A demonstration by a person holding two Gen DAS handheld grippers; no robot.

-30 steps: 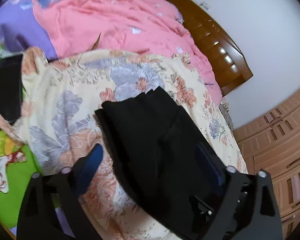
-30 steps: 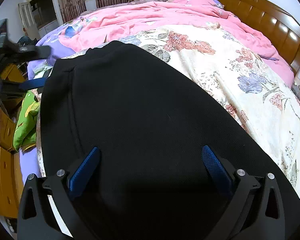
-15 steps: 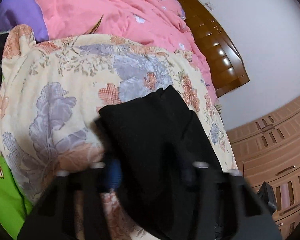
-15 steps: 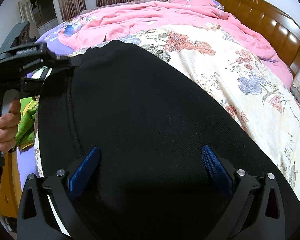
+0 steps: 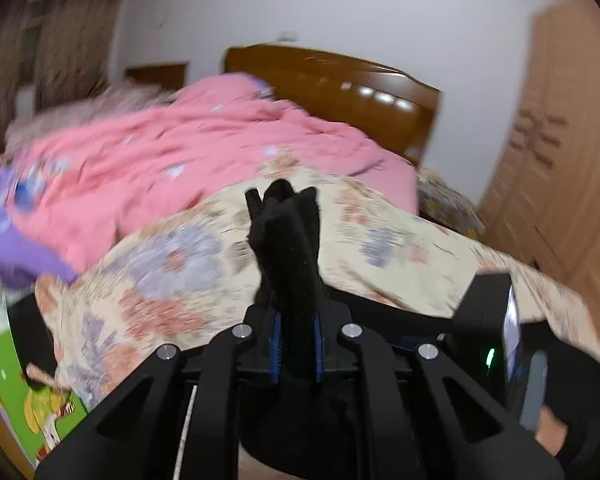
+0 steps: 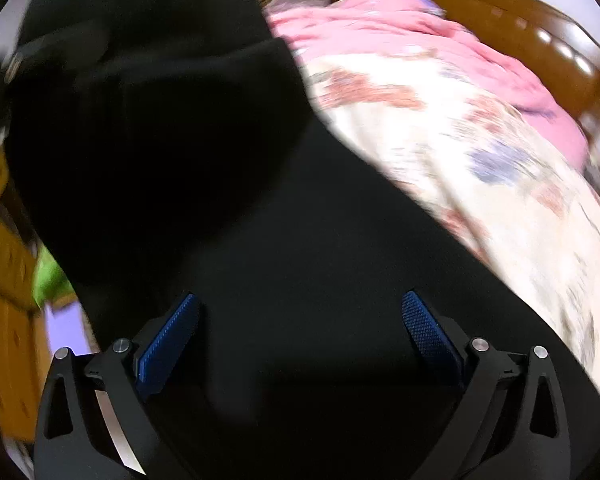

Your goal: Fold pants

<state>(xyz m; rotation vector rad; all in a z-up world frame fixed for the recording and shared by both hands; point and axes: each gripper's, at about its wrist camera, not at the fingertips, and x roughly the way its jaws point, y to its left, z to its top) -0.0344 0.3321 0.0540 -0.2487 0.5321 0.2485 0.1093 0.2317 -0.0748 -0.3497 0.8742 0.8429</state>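
The left gripper (image 5: pixel 295 350) is clenched on a bunched edge of the black pants (image 5: pixel 288 248), which stick out ahead of it; the right gripper (image 6: pixel 300 344) is released over the cloth. Soft, limp, light fabric: better pinched at hems or waistband

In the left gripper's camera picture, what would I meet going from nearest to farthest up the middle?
Left gripper pinching black pants → floral cream quilt → pink quilt → wooden headboard → white wall.
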